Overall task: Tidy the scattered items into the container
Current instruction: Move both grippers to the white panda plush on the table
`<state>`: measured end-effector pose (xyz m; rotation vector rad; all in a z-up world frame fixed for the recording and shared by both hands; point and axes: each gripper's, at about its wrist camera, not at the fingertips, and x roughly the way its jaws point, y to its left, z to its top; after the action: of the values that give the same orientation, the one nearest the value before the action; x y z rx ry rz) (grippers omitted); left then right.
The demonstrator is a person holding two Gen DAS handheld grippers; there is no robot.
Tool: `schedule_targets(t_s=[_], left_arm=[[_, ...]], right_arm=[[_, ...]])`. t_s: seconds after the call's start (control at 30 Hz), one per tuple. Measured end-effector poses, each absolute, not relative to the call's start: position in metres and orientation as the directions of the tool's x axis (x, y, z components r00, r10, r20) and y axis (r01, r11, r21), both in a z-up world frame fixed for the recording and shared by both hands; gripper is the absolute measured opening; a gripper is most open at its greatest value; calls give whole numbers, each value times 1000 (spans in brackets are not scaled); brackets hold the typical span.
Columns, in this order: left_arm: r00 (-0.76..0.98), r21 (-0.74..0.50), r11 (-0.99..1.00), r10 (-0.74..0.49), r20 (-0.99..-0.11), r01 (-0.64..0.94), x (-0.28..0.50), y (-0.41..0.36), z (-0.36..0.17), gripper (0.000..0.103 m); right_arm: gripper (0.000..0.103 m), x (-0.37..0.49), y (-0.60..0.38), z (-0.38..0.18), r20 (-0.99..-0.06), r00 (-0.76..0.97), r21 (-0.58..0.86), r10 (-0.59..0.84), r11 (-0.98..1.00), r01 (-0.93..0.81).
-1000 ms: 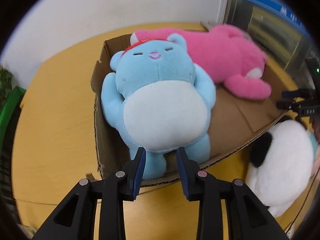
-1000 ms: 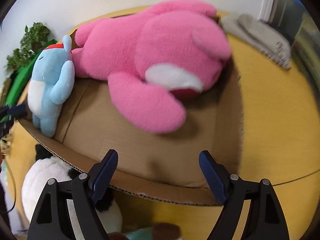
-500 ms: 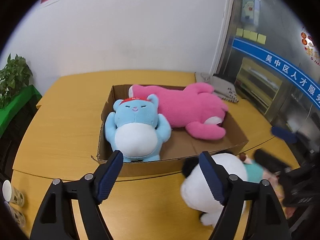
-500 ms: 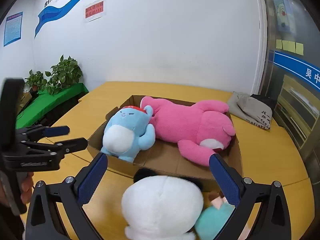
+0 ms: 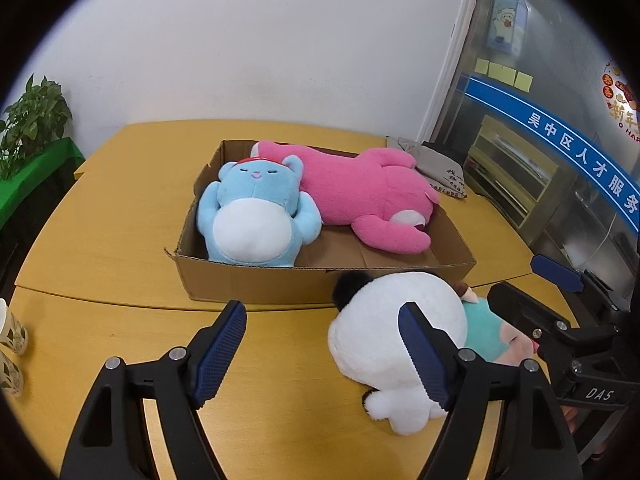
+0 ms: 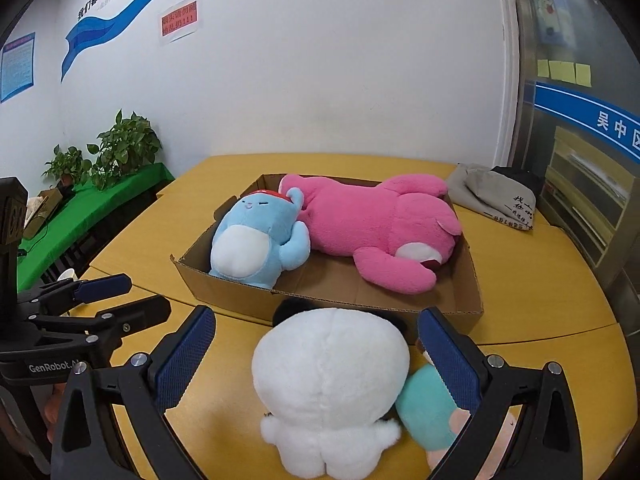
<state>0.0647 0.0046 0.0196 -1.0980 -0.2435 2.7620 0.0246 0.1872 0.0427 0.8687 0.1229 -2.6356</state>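
Since blue toy (image 5: 256, 216) and pink toy (image 5: 360, 204) already lie in the box (image 5: 320, 284), both grippers, left (image 5: 322, 354) and right (image 6: 318, 356), gape empty, right straddling the panda (image 6: 332, 384) on the desk (image 5: 100, 240).

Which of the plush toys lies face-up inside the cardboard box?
The light-blue plush toy with the white belly, on its back at the box's left end; the pink one beside it lies face-down.

Off at nine o'clock, leafy potted plants (image 6: 120, 148) stand on a green-covered ledge (image 6: 92, 208). A grey folded cloth bag (image 6: 496, 196) lies on the yellow surface (image 6: 540, 280) at two o'clock. Yellow sticky notes (image 6: 564, 70) cling to the glass door at three.
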Motion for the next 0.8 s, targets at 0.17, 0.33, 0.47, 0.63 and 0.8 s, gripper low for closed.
schedule_targets(t_s=[0.17,0.33,0.47,0.63,0.8], left_arm=[[-704,-205,-974,214,-677,-99,60,16,11,79],[-697,-191,-977,200,-689,-92,54,25,2,79],[-690,-170,-982,180,-701,-83,47,32,-8,79],[-680,-176,-982,176,-711,-70,38,34,-19,79],[-668,-175,-983,171,-724,-63,31,34,-30,79]], right_arm=[[103,23,193,36,-600,-741,31,-301,-935,354],[103,13,201,21,-627,-720,47,-298,-937,347],[103,6,204,10,-637,-705,61,-313,-932,359],[103,-2,206,-2,-648,-694,63,-314,-930,362],[103,-8,211,-15,-663,-682,56,-309,-929,366]])
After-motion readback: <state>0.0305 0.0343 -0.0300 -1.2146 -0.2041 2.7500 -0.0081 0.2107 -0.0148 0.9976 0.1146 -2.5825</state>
